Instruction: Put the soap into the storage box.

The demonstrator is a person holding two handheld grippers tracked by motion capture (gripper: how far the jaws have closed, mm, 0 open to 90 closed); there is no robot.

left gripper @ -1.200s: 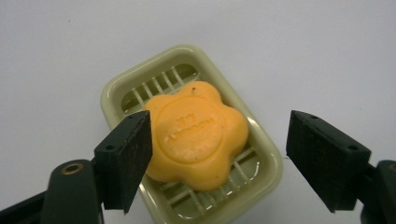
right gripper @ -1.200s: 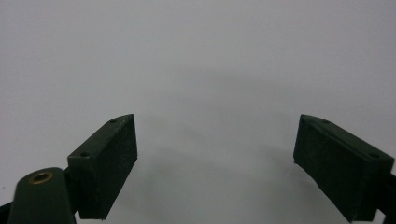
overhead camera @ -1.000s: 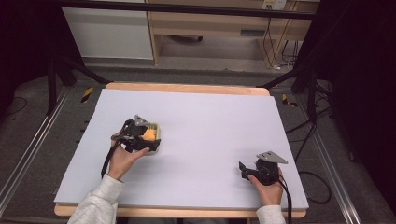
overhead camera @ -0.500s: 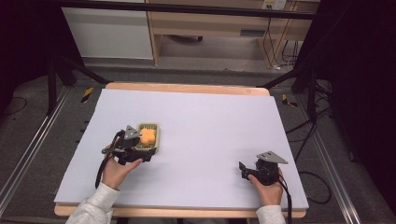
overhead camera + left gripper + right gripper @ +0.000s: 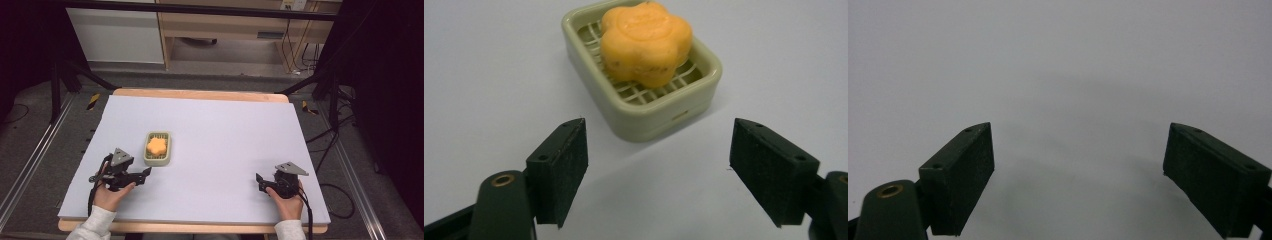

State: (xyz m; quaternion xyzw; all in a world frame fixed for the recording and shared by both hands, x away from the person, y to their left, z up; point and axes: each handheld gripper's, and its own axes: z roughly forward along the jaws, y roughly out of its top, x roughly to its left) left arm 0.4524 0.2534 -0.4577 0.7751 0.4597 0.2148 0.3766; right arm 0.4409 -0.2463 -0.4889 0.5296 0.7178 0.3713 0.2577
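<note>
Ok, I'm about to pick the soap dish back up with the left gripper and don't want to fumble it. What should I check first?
1. Left gripper open wide: ok.
2. Nothing between its jaws: ok.
3. Soap dish flat on the table, just ahead of the jaws: ok.
4. Orange soap seated on the dish grid: ok.
5. Right gripper open, well away from the dish: ok.
6. Jaw gap wider than the dish: cannot tell.

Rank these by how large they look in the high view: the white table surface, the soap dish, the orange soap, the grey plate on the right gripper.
1. White table surface
2. Soap dish
3 and 4. Orange soap and the grey plate on the right gripper: they look alike in size, so unranked.
</note>
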